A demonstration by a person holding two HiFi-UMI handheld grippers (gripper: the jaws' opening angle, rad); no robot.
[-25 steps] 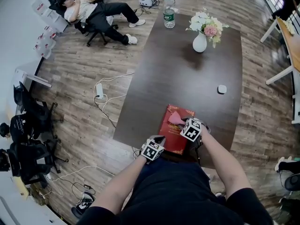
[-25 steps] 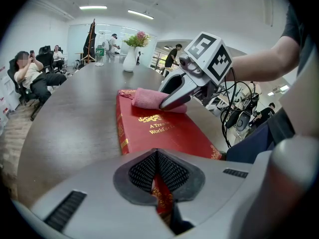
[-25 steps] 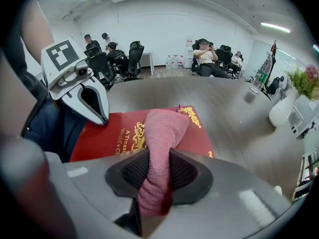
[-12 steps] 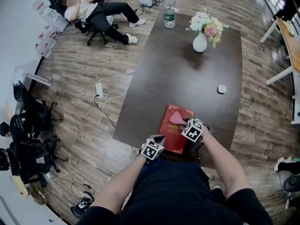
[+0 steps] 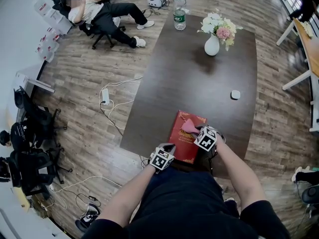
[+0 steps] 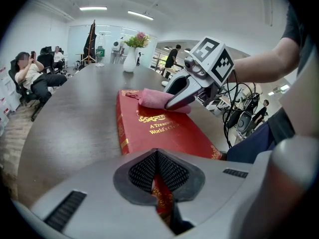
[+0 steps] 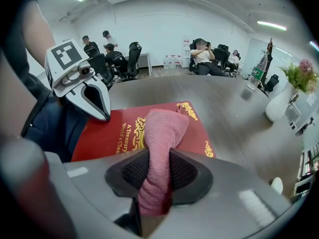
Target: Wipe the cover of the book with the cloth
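Note:
A red book [image 5: 180, 137] with gold lettering lies on the dark table [image 5: 199, 83] by its near edge. My left gripper [image 5: 170, 147] is shut on the book's near corner, and red cover shows between its jaws in the left gripper view [image 6: 158, 183]. My right gripper [image 5: 195, 130] is shut on a pink cloth [image 5: 188, 126]. The cloth [image 7: 162, 128] trails forward from the jaws and rests on the book's cover [image 7: 114, 136], toward its far half. In the left gripper view, the cloth [image 6: 152, 97] lies on the book [image 6: 159, 128] under the right gripper [image 6: 170, 105].
A white vase of flowers [image 5: 213, 44] and a water bottle [image 5: 180, 18] stand at the table's far end. A small white object [image 5: 236, 94] lies at the right side. A person sits in a chair [image 5: 99, 11] at the far left; cables [image 5: 112, 103] run across the floor.
The right gripper and the cloth have shifted slightly to the right across the cover. The left gripper and the book have stayed put.

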